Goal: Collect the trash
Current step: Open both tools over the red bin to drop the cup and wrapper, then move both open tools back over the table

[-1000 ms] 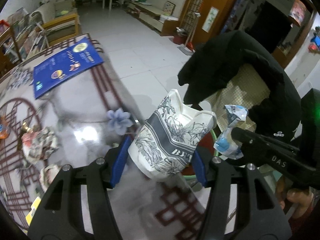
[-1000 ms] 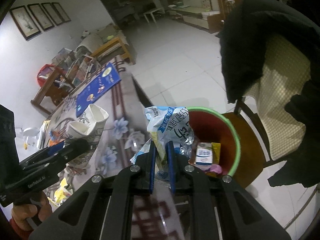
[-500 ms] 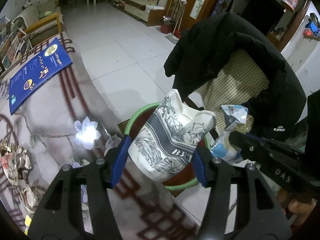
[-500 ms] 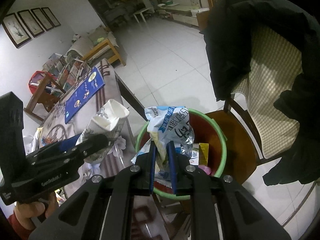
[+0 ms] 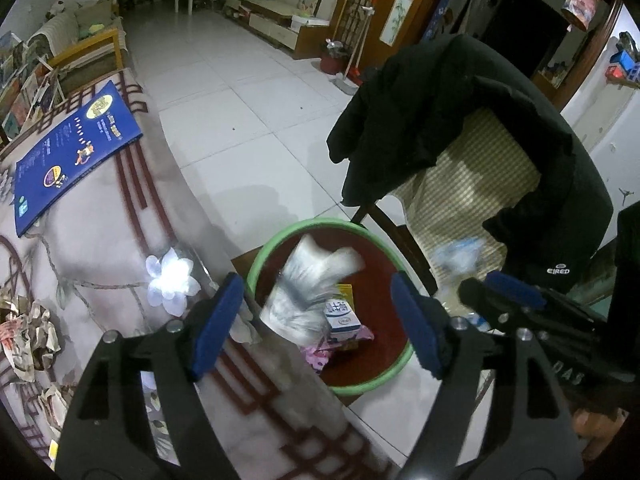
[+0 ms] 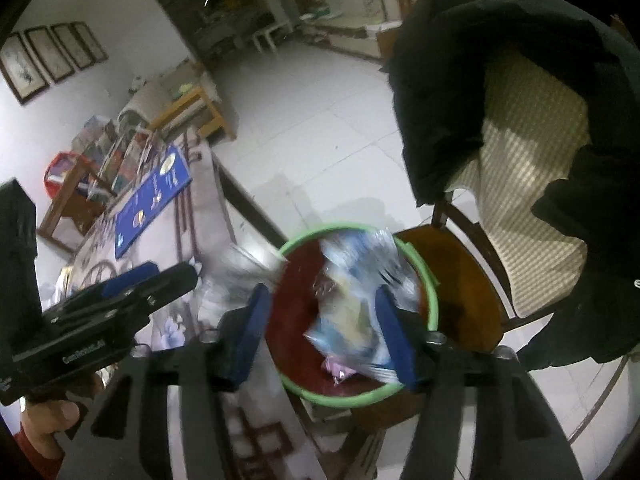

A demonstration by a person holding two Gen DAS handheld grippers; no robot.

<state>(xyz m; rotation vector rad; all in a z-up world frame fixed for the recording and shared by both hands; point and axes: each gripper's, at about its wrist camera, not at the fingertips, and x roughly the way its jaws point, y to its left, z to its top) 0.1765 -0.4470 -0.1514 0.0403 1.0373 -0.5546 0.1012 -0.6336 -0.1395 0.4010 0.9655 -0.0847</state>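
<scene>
Both the left gripper (image 5: pixel 320 316) and the right gripper (image 6: pixel 322 332) hang with fingers spread wide and gripping nothing, above a green-rimmed bin (image 5: pixel 288 236) beside the counter (image 5: pixel 108 216). A blurred paper cup (image 5: pixel 308 284) and a blurred wrapper (image 6: pixel 356 300) are over the bin's mouth. A blue booklet (image 5: pixel 76 148) lies on the patterned counter; a black jacket (image 5: pixel 440 108) drapes a chair on the white tiled floor (image 5: pixel 236 92).

Bin (image 5: pixel 256 264) mouth between table (image 5: pixel 100 240) and chair (image 5: pixel 404 236).
</scene>
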